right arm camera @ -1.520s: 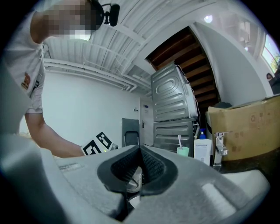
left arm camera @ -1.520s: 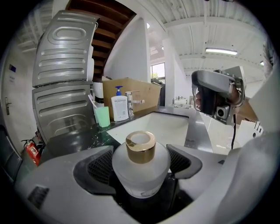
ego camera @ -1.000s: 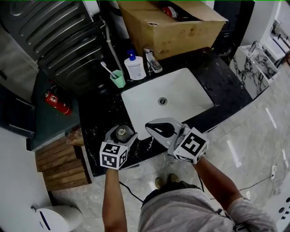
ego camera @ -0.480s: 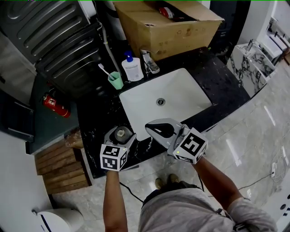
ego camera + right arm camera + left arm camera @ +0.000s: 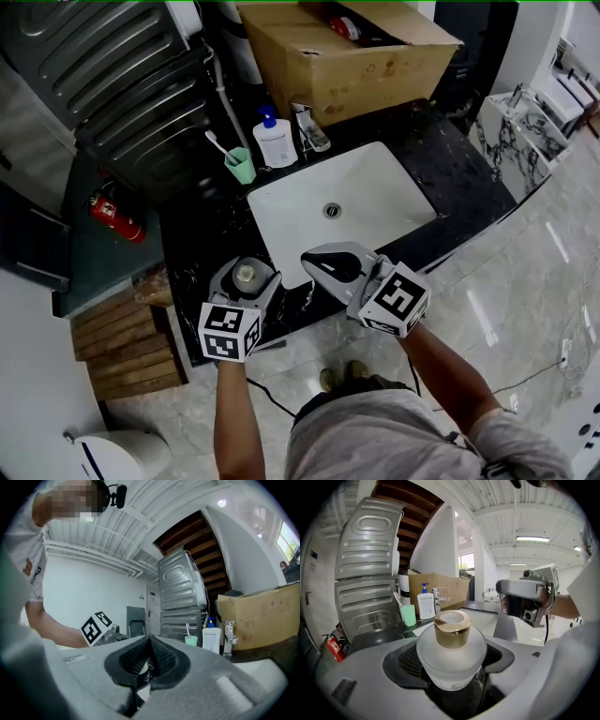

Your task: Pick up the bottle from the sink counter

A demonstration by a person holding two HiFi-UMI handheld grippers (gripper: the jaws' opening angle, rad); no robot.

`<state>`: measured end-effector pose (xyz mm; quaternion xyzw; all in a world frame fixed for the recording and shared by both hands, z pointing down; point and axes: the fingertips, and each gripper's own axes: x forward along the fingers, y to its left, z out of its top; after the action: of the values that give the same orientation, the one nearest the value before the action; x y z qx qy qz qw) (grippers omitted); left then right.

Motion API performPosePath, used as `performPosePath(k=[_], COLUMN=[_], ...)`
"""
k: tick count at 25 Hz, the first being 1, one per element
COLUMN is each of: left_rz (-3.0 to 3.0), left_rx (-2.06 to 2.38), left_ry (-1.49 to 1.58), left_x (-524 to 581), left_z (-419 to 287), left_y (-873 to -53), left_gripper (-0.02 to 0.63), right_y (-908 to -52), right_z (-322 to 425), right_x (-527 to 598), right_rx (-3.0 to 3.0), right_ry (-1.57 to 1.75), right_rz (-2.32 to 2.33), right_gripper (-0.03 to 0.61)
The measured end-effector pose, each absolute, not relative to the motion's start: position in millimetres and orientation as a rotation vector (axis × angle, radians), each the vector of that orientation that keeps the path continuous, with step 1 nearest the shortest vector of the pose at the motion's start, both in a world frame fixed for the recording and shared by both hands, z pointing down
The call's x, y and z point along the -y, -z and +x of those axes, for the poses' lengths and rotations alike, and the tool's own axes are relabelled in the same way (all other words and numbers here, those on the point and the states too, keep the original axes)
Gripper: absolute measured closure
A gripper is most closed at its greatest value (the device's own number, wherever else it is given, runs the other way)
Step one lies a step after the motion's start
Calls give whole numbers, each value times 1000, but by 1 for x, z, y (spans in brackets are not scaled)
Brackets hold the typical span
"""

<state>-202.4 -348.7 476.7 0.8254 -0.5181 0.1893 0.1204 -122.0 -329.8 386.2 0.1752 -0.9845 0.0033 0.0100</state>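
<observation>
My left gripper (image 5: 248, 287), clamped on the frosted gold-capped bottle (image 5: 451, 645), eases back from the table (image 5: 202, 234) a touch — pickup looks done; right gripper (image 5: 311, 262) closed, empty.

A: Around the sink (image 5: 342, 211)?
B: Tap (image 5: 312, 128) at the far rim. White dispenser (image 5: 275, 141) with a blue pump, upright, just left of the tap. Green cup (image 5: 241, 165) further left, with a toothbrush (image 5: 217, 142) tilted in it.
A: Behind those?
B: Open cardboard box (image 5: 347, 52) with a red item inside, not identifiable. Grey ribbed panels (image 5: 112, 75) to its left.
A: Far left?
B: Red extinguisher (image 5: 117, 217). Wooden slats (image 5: 127, 342) stacked nearer the camera.
</observation>
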Motion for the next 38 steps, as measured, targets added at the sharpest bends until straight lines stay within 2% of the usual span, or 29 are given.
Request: performPosePath(k=[19, 38], left_rz=[2502, 2536], left_rx=[1604, 1639], left_ry=[-341, -292], left_x=[306, 270], left_z=[-175, -155], left_y=[-391, -366], left_gripper=[284, 284], right_y=[-361, -343], right_z=[-106, -88], right_x=[306, 276], right_rx=[3111, 3132], right_ry=[49, 110], right_rz=[560, 565], right_gripper=[578, 578])
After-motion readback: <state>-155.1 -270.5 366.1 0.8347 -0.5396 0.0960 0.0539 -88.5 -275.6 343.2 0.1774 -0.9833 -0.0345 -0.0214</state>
